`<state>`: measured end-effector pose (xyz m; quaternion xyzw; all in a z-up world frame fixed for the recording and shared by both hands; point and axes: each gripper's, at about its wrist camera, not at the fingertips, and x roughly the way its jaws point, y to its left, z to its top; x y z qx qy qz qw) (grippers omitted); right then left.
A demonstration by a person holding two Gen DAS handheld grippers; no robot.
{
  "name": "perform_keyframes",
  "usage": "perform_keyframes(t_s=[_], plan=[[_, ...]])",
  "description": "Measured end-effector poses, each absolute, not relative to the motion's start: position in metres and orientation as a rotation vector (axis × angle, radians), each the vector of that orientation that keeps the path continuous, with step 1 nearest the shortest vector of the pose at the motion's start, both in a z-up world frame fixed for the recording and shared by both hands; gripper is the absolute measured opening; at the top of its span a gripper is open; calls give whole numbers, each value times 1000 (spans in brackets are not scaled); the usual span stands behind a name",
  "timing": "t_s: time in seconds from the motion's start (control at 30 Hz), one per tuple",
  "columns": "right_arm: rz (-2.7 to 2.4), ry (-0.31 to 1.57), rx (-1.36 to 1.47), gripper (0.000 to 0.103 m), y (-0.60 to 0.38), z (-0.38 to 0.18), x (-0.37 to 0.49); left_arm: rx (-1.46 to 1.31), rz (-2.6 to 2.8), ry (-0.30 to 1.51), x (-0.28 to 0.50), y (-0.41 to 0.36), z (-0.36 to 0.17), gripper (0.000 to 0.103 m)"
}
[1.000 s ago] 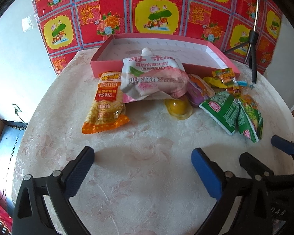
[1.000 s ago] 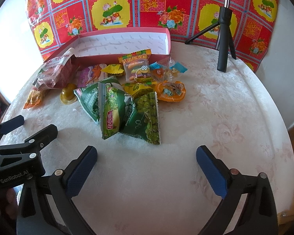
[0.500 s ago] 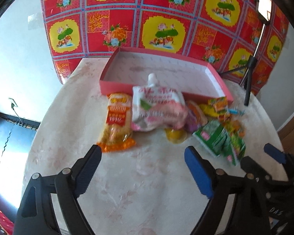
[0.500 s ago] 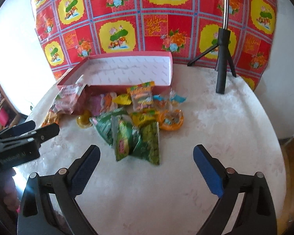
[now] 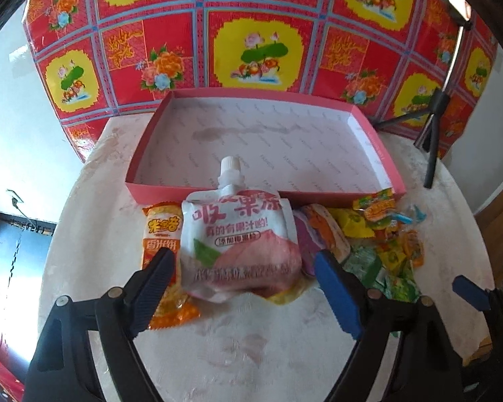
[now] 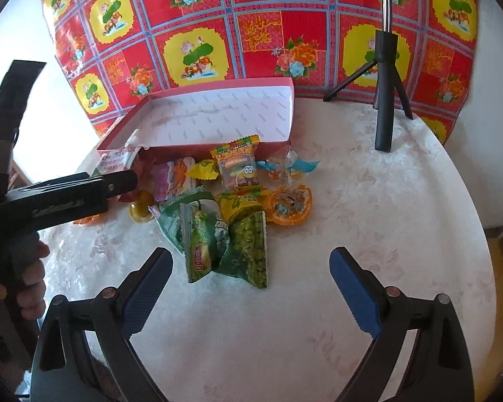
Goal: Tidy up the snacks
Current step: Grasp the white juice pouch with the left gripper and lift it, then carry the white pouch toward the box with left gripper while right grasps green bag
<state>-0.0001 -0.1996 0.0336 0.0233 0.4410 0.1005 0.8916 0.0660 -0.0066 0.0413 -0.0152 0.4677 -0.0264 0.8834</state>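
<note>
My left gripper [image 5: 241, 281] closes, still unclamped, around the pink jelly pouch [image 5: 238, 248] lying spout-first against the pink box [image 5: 382, 157], while my right gripper [image 6: 251, 288] hangs wide, empty, farther from that box.

On the counter [image 5: 251, 345]: box [image 5: 385, 160] at the back; spouted pouch [image 5: 238, 251] before its front wall, long packet [image 5: 161, 234] left of the pouch, heap of small packets [image 5: 382, 251] right; tripod [image 6: 385, 100] right of the box.

Both wrist views look down, sharing snacks [image 5: 241, 248].
</note>
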Motion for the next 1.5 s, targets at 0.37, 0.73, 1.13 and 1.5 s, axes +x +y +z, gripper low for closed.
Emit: perform_keyframes(t_s=[0.37,0.73,1.13,1.5], plan=[[244,942,80,97,-204,24,8,-3,-19,970,74,-6,32,73],[238,959,83,92,-200,18,13,-7,-46,921,54,3,50,73],[224,983,62,54,-192,9,17,-26,-62,904,37,17,58,73],[233,937,39,46,-194,32,4,-33,-79,891,28,19,75,73]])
